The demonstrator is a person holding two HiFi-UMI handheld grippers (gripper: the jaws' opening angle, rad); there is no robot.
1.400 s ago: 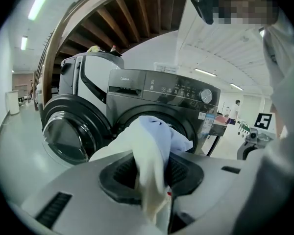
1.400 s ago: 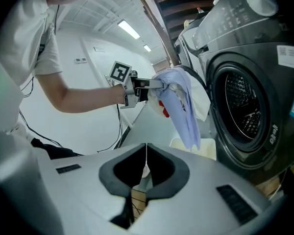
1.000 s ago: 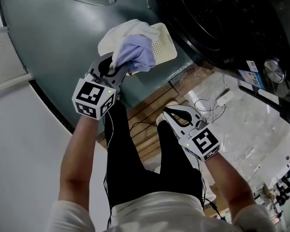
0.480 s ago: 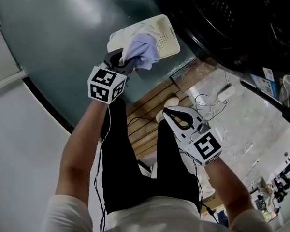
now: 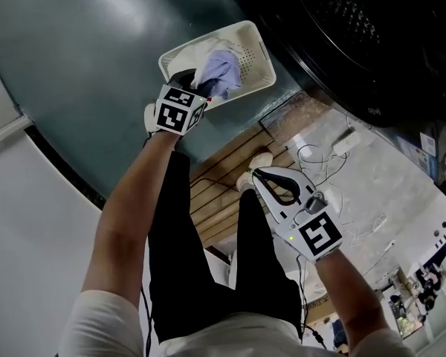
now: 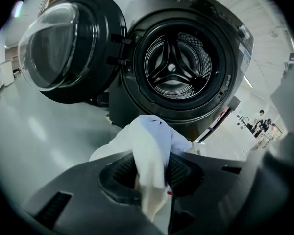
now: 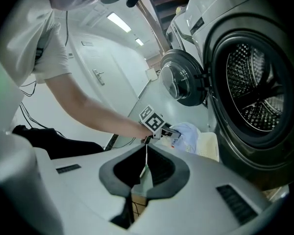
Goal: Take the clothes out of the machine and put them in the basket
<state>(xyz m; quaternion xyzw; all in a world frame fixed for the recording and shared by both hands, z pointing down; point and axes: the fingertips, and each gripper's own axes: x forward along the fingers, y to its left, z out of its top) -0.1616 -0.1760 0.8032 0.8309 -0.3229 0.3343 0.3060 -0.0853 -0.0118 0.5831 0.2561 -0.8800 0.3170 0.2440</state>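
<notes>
My left gripper (image 5: pixel 197 88) is shut on a pale lavender-white cloth (image 5: pixel 221 69), which bunches up between its black pads (image 6: pixel 179 173). The cloth hangs over and partly inside the cream perforated basket (image 5: pixel 262 56) on the grey floor in front of the washing machine. A white cloth lies beneath it in the basket. The machine's drum (image 6: pixel 176 67) stands open and looks bare, its door (image 6: pixel 63 48) swung to the left. My right gripper (image 5: pixel 255 172) hovers nearer to me, its tips together and nothing in it. In the right gripper view the left gripper's marker cube (image 7: pixel 152 119) and the cloth (image 7: pixel 186 133) sit beside the basket (image 7: pixel 209 146).
The dark machine front (image 5: pixel 357 36) fills the upper right. A wooden slatted board (image 5: pixel 223 177) lies below the basket, with white cables (image 5: pixel 320 158) and a power strip (image 5: pixel 346 147) on the pale floor. People stand far off (image 6: pixel 262 126).
My left gripper has gone down and away from me with the cloth, from above the basket to its rim. My right gripper has sunk a little.
</notes>
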